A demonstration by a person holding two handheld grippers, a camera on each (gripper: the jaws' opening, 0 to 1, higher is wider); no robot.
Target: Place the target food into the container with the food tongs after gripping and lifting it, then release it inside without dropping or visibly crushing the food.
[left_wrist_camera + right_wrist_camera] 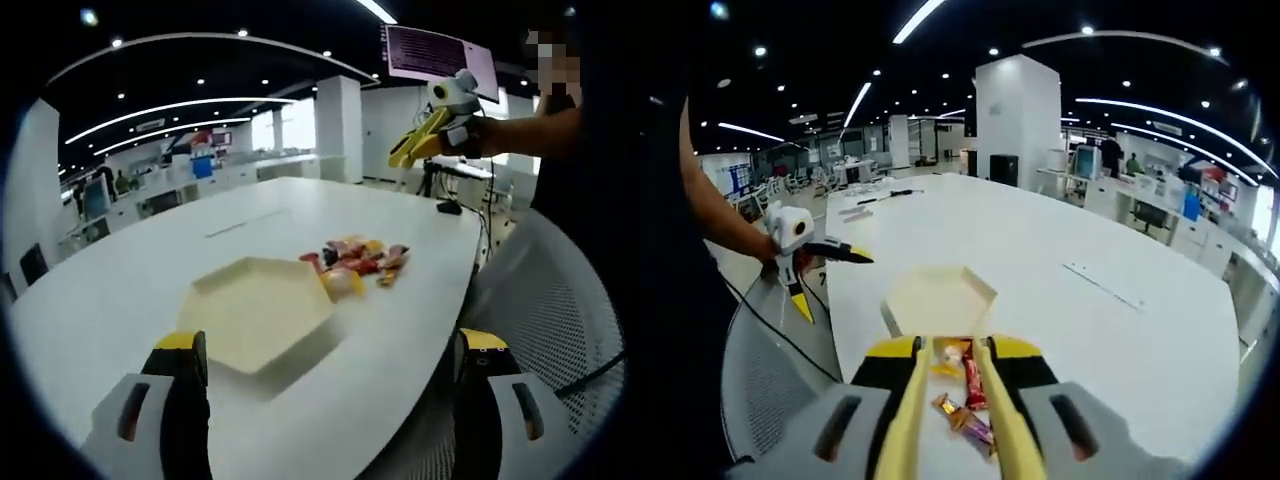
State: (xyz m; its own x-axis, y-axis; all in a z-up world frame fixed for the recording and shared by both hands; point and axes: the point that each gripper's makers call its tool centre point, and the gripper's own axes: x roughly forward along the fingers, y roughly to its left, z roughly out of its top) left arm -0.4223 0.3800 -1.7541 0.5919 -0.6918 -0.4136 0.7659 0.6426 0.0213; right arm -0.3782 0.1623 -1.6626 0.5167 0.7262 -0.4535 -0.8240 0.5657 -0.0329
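Worktop: a large white oval worktop (150, 280) carries the things.
Container: a cream hexagonal shallow tray (255, 312) sits on the worktop, and nothing lies in it.
Food: a small pile of wrapped candies in red, yellow and orange wrappers (355, 262) lies just beside the tray, on the worktop.
Left claw: the left claw (330, 400) has its jaws wide apart and holds nothing; the tray is between and beyond them.
Right claw: the right claw (955, 400) holds yellow food tongs (908, 420) between its jaws; the tong arms are close together over the candies.
Tong tips: it cannot be told if they pinch a candy.
Person: a hand (470, 135) carries the right claw above the worktop.
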